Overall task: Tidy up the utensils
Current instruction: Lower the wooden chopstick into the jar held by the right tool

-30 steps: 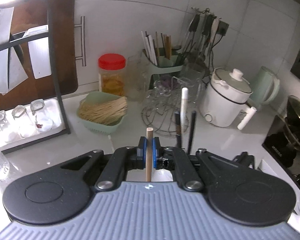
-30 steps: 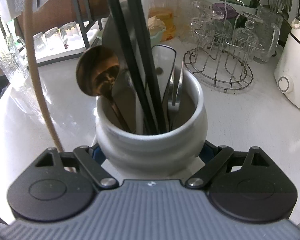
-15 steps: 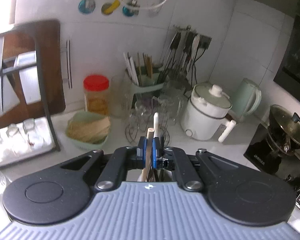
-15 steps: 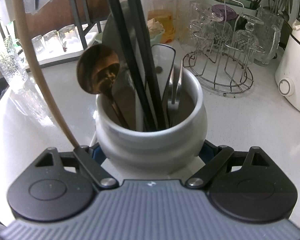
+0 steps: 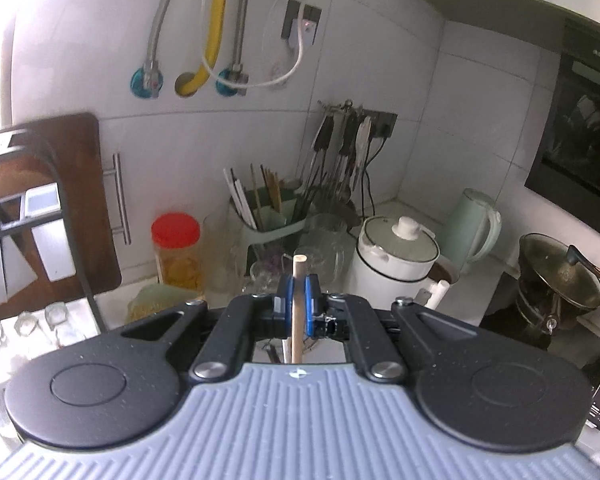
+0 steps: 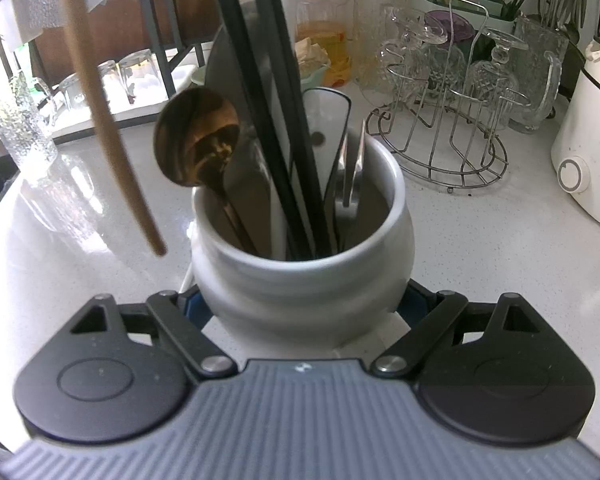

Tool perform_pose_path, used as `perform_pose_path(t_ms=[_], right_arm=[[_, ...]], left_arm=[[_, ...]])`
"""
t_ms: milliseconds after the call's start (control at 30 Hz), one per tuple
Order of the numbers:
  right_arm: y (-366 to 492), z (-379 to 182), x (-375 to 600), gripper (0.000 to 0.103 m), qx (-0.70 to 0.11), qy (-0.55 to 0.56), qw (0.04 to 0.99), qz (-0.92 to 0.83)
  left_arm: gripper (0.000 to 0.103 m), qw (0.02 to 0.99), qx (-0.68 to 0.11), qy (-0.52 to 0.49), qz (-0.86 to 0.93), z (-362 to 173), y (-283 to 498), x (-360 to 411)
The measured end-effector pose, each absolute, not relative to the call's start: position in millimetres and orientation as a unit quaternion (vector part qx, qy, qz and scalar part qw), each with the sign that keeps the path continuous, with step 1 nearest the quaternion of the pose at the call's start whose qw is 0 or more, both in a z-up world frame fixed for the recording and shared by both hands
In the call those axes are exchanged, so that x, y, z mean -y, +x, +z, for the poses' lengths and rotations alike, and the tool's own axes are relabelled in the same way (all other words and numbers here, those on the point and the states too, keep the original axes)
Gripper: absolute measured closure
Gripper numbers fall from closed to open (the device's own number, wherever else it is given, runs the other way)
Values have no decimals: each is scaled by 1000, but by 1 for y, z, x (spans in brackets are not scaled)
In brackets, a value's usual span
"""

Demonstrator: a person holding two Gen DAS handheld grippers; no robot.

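Now mid-transfer: left hand-held gripper (image 5: 296,312) clenched on wooden stick (image 5: 298,308), hanging left of white crock (image 6: 300,276); right hand-held gripper (image 6: 300,312) bracing crock; next, lowering tip past rim.

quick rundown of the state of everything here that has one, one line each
left gripper: shut on wooden stick, held upright
right gripper: shut on crock
crock: upright, holding utensils
spoon: in crock, bowl end up
tongs: in crock
jar: red lid on
pot: lid on
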State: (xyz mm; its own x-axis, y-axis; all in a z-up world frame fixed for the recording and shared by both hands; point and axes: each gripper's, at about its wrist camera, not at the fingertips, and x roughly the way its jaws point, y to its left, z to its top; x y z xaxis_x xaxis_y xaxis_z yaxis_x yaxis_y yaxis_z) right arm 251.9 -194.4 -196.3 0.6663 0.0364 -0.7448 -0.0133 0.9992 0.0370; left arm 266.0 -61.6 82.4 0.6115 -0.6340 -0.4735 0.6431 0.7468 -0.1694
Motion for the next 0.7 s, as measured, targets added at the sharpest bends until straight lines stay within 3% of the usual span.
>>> perform_pose_path(t_ms=[300,700], right_arm=[[252,-196,194,11,-408,15,913,13],[252,-197,192,11,-407,15,913,14]], left_arm=[[96,905,-249,-12,-346,80,278,69],[96,873,-323,15,-366,44,292,85]])
